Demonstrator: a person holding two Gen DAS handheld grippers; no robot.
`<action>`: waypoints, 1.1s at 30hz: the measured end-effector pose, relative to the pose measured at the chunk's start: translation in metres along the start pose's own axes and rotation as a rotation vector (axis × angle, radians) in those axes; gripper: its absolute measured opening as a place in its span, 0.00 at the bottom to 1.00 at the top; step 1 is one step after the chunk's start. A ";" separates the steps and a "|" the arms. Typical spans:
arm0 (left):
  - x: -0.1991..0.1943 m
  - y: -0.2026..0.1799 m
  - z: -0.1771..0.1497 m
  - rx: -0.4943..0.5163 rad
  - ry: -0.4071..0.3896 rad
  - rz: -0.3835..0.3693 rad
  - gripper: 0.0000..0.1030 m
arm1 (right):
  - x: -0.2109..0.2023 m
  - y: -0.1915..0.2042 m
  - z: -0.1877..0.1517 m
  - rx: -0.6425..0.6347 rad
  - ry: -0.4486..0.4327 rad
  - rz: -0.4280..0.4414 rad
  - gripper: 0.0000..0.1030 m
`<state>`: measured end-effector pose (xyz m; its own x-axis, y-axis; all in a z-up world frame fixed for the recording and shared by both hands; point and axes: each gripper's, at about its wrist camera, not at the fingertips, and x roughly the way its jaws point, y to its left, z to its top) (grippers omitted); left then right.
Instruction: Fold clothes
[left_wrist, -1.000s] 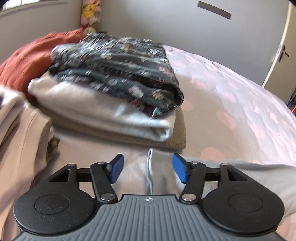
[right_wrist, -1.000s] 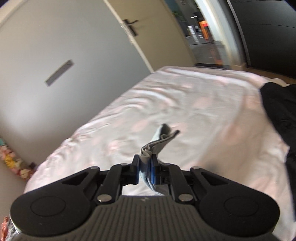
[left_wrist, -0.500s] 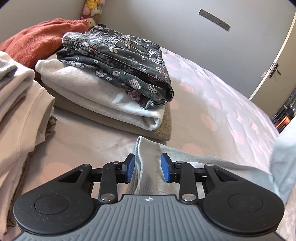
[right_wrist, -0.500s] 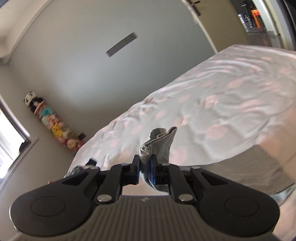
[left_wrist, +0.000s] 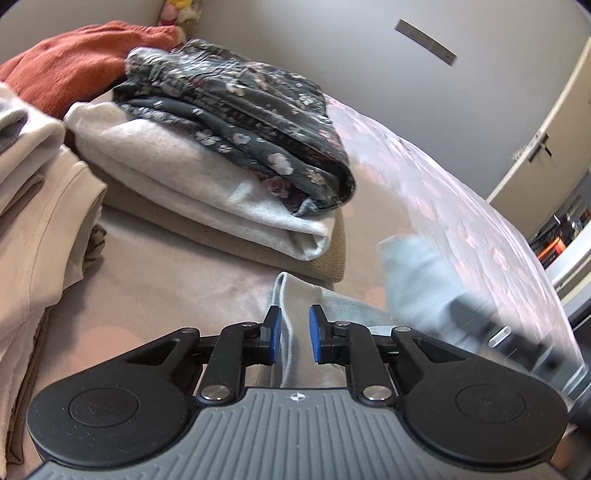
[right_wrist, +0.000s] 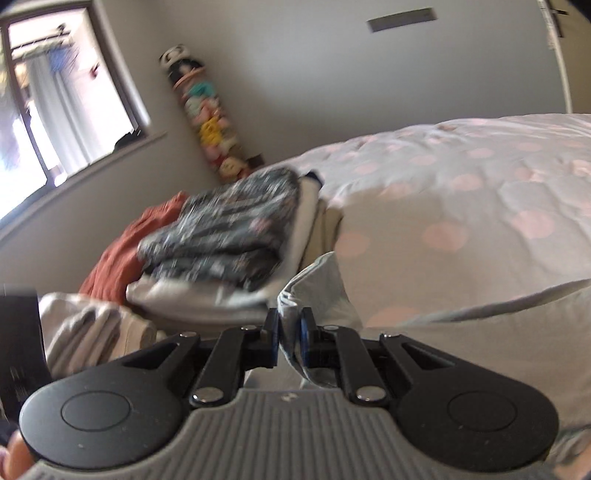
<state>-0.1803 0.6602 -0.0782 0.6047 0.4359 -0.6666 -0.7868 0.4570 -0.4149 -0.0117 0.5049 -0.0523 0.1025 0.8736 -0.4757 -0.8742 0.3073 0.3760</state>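
Polka-dot bed carries folded stack. Pale-blue garment lies just before stack; left claw straddles its hem, slightly spread. Right claw pinches garment's corner.

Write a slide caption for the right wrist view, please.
Right tool pinches a light blue garment beside stacked folded clothes on a dotted bed.
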 end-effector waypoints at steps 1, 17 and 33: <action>0.000 0.001 0.000 -0.007 0.000 0.001 0.14 | 0.006 0.002 -0.005 -0.008 0.015 0.005 0.12; 0.002 0.002 -0.004 -0.026 0.013 -0.044 0.14 | 0.062 0.009 -0.060 -0.046 0.227 0.076 0.33; 0.023 -0.033 -0.017 0.163 0.085 -0.001 0.20 | -0.067 -0.061 -0.051 -0.190 0.087 -0.057 0.57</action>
<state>-0.1423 0.6424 -0.0902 0.5874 0.3713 -0.7191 -0.7515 0.5800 -0.3144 0.0106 0.4079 -0.0843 0.1201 0.8182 -0.5622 -0.9426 0.2717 0.1940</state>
